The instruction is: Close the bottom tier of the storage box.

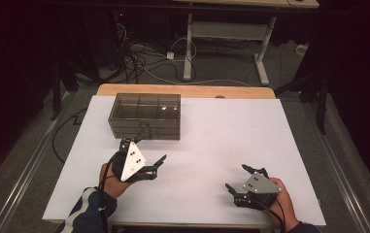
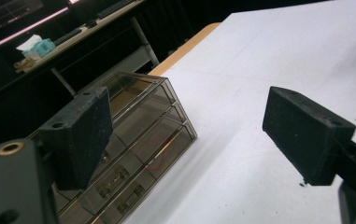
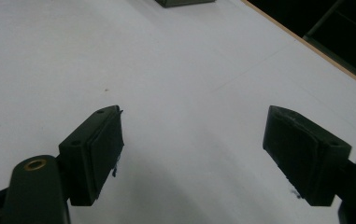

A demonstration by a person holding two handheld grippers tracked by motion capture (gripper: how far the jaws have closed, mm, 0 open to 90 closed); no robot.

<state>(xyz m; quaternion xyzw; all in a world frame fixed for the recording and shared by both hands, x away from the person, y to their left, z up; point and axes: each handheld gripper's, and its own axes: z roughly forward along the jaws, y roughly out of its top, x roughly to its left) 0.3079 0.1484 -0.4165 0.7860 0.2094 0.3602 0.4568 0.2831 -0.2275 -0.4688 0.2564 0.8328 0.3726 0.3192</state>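
White table (image 1: pixel 250 131), drawer box (image 1: pixel 145 116) by wide left tongs (image 1: pixel 148 148), right tongs (image 1: pixel 236 177) wide

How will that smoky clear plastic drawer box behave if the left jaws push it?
The smoky clear plastic drawer box looks rigid and light, so it would probably slide on the smooth white table sheet. Its low, wide shape makes tipping unlikely; the drawers might rattle.

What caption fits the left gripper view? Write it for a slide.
Left gripper, jaws wide open, poised beside a smoky clear drawer box on the white table.
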